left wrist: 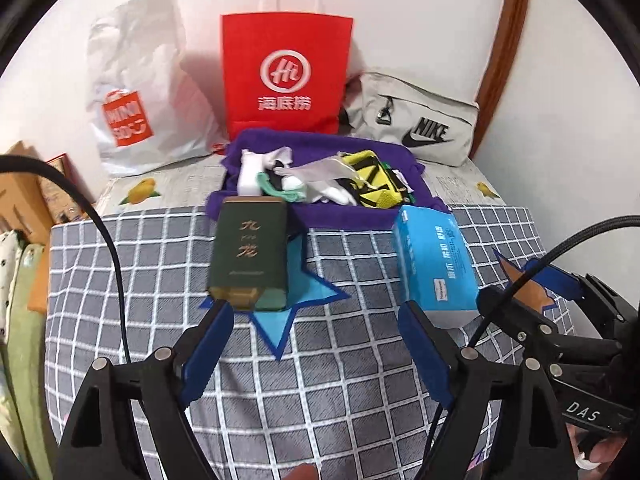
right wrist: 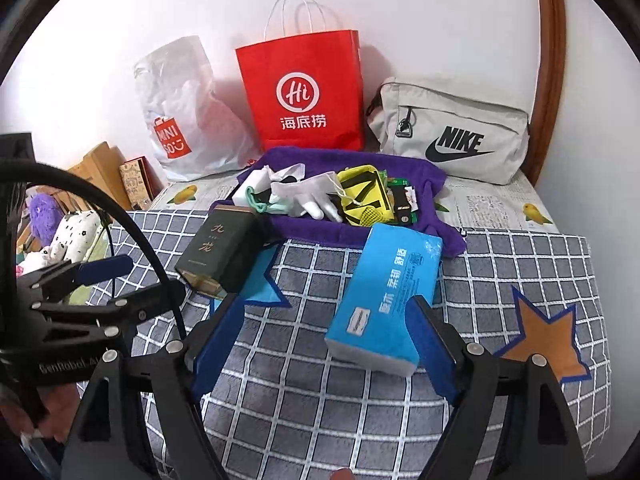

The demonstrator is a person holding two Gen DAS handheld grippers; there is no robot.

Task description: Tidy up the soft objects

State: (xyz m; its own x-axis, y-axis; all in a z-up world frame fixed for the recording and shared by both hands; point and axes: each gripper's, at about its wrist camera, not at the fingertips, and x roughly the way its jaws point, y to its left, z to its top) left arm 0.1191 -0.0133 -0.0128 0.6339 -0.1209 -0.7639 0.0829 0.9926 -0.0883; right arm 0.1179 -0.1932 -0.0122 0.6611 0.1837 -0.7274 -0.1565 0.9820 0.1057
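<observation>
A purple cloth lies on the bed and carries a pile of soft items: white gloves, a yellow and black pouch and a green strap. A blue tissue pack lies in front of it at the right. A dark green box stands on a blue star patch. My left gripper is open just before the box. My right gripper is open, its right finger beside the tissue pack.
A red paper bag, a white plastic bag and a grey Nike pouch lean on the wall behind. A checked blanket covers the bed. An orange star patch lies at the right. Boxes and plush toys sit at the left.
</observation>
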